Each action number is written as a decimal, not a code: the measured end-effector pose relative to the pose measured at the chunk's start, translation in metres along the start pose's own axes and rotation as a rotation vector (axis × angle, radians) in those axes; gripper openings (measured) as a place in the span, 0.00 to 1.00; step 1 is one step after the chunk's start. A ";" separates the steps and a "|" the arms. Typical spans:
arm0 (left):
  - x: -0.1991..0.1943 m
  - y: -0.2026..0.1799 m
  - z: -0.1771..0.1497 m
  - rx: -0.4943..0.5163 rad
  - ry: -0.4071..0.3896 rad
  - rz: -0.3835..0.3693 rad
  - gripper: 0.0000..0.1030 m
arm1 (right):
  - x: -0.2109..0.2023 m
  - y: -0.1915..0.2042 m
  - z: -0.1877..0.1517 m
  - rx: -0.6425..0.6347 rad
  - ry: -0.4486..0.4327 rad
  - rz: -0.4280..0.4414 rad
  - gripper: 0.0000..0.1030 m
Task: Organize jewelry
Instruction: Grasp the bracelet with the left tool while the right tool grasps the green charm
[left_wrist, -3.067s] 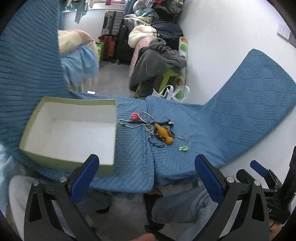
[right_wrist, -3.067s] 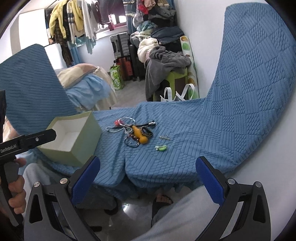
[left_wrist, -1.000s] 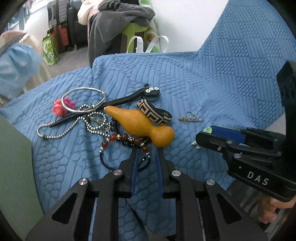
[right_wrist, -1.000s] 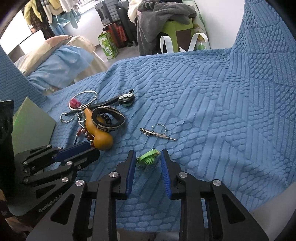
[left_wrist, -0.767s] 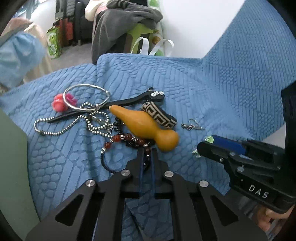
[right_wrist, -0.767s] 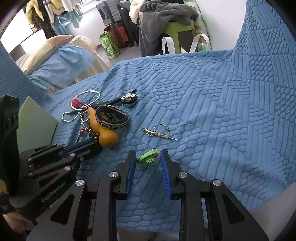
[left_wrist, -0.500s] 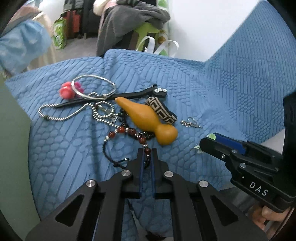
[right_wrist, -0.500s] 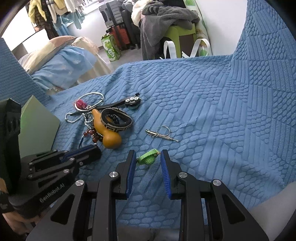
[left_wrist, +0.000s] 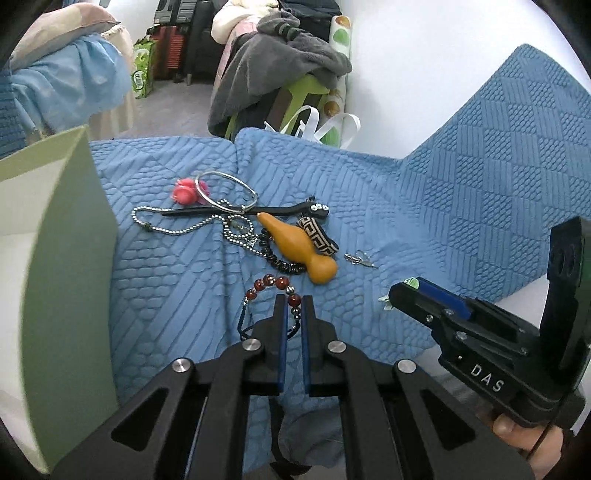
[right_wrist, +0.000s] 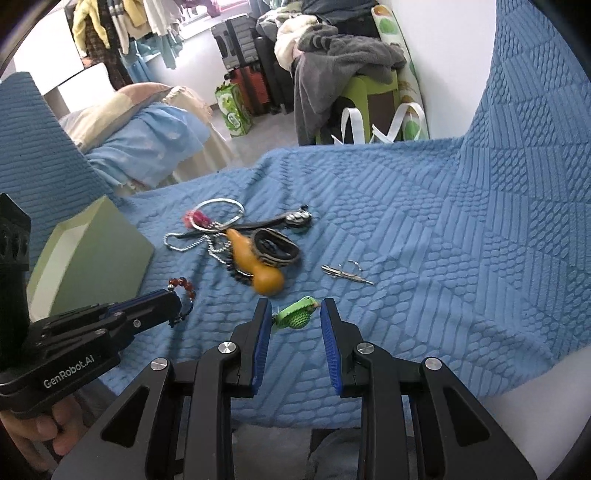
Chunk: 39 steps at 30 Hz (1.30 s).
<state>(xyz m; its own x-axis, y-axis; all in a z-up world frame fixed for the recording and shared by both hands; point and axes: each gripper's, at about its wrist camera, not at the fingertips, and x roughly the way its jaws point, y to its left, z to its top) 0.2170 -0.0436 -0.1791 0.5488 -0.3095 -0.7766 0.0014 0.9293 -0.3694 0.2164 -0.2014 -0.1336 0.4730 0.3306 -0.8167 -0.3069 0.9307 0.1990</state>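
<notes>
L gripper (left_wrist: 293, 308) was clamped tight on the red-bead bracelet (left_wrist: 271, 291), cord pinched between the pads, beads looping out beyond the tips and clear of the blue quilted cover (left_wrist: 424, 206). R gripper (right_wrist: 295, 314) had its jaws part-closed w/ the small green charm (right_wrist: 297, 315) between them; whether the pads actually pressed it couldn't be told, though the charm looked raised off the cloth. Rest of the pile lay farther off: orange gourd pendant (left_wrist: 301, 247), patterned band (left_wrist: 317, 236) touching it on the right, ball chain (left_wrist: 177, 221) and silver bangle (left_wrist: 225, 194) to the far left, pink flower piece (left_wrist: 183, 190) beside the bangle, small metal clasp (left_wrist: 358, 258) to the right. Pale green box (left_wrist: 70, 258) stood open at near left. Judging from this, the step in hand was carrying both pieces to the box. To do it well: keep the L squeeze firm since the cord is thin and could slip, lift high enough that the dangling loop clears the box wall, swing left slowly so beads don't snag the black coil near the gourd, and let go only once over the box interior. Check the R grip before travelling.
</notes>
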 end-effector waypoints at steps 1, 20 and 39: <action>-0.004 0.000 0.002 -0.002 -0.001 0.000 0.06 | -0.002 0.003 0.000 -0.003 -0.001 -0.002 0.24; -0.129 -0.018 0.047 0.082 -0.133 0.006 0.06 | -0.100 0.061 0.049 -0.044 -0.141 0.019 0.24; -0.204 0.057 0.049 0.018 -0.213 0.091 0.06 | -0.120 0.174 0.076 -0.162 -0.180 0.122 0.24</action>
<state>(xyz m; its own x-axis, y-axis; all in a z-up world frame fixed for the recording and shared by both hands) 0.1455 0.0825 -0.0166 0.7116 -0.1762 -0.6802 -0.0427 0.9554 -0.2921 0.1691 -0.0671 0.0404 0.5594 0.4748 -0.6794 -0.4921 0.8498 0.1887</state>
